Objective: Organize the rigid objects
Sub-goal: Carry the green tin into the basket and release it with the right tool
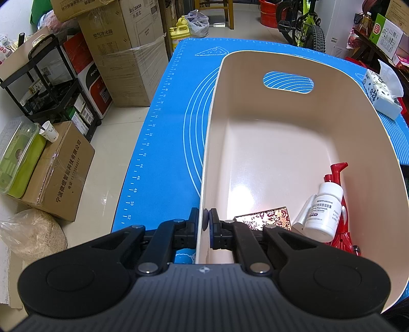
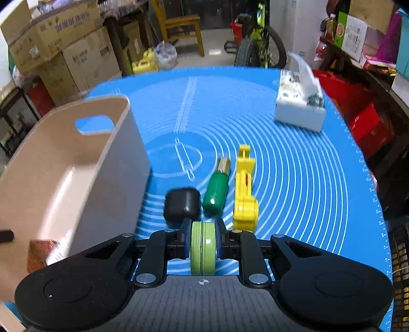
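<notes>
My left gripper (image 1: 203,221) is shut on the near left wall of the beige bin (image 1: 255,107). Inside the bin lie a white pill bottle (image 1: 324,212), a red toy (image 1: 338,176), a white tube (image 1: 304,214) and a patterned dark-red box (image 1: 265,217). My right gripper (image 2: 203,238) is shut on a green round tin (image 2: 203,249), held on edge just above the blue mat (image 2: 294,178). On the mat ahead lie a black case (image 2: 182,205), a green bottle with a gold cap (image 2: 217,190) and a yellow plastic tool (image 2: 246,191). The bin (image 2: 84,163) stands to the left.
A tissue box (image 2: 299,109) sits at the mat's far right. Cardboard boxes (image 1: 122,51), a black shelf cart (image 1: 51,84) and a green container (image 1: 18,158) stand on the floor to the left. A bicycle (image 1: 304,23) and a wooden chair (image 2: 184,28) are beyond the table.
</notes>
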### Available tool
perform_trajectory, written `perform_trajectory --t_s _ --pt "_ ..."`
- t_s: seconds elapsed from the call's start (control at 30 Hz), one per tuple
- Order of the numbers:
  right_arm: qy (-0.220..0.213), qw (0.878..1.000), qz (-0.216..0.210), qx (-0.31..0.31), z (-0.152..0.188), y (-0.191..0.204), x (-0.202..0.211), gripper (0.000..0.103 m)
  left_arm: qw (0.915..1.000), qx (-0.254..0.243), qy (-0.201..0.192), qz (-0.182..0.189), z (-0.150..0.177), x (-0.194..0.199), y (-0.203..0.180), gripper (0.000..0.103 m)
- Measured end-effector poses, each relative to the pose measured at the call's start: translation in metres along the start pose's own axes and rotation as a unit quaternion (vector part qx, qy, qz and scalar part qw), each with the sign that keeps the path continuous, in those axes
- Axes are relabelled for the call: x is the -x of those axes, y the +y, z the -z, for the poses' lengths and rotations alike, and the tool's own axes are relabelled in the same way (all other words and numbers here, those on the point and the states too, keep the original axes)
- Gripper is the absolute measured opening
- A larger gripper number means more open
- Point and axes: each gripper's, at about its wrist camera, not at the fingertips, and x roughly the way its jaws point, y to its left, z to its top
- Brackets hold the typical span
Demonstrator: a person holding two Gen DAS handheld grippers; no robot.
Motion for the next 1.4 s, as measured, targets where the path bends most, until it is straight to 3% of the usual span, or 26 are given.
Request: perform_trajectory --t_s 0.27,0.5,0.8,0.97,1.27,1.33,1.4 --pt "-0.098 0.994 -0.042 -0.002 -0.012 0.022 0.042 0.029 1.0 0.0 0.0 0.0 0.0 0.0 0.0 0.009" --pt "-0.14 0.985 -0.097 0.016 -0.014 0.049 0.057 0.029 1.0 -0.001 0.0 -0.001 -0.001 0.0 0.0 0.01" --pt "-0.111 0.983 -0.126 0.08 -0.002 0.092 0.041 0.029 1.0 -0.003 0.0 -0.004 -0.002 0.001 0.001 0.01" --pt "-0.073 0.982 -0.133 0.117 0.007 0.115 0.03 0.029 1.0 -0.003 0.0 -0.004 -0.002 0.002 0.001 0.01" --pt "-0.023 0.978 -0.122 0.166 0.021 0.138 0.015 0.029 1.0 -0.003 0.0 -0.004 -0.003 0.002 0.0 0.01" --pt "-0.018 0.979 -0.12 0.166 0.022 0.138 0.012 0.03 1.0 -0.003 0.0 -0.004 -0.003 0.002 -0.001 0.01" --pt "-0.021 0.978 -0.12 0.167 0.023 0.138 0.015 0.037 1.0 -0.003 0.0 -0.003 -0.003 0.002 -0.001 0.01"
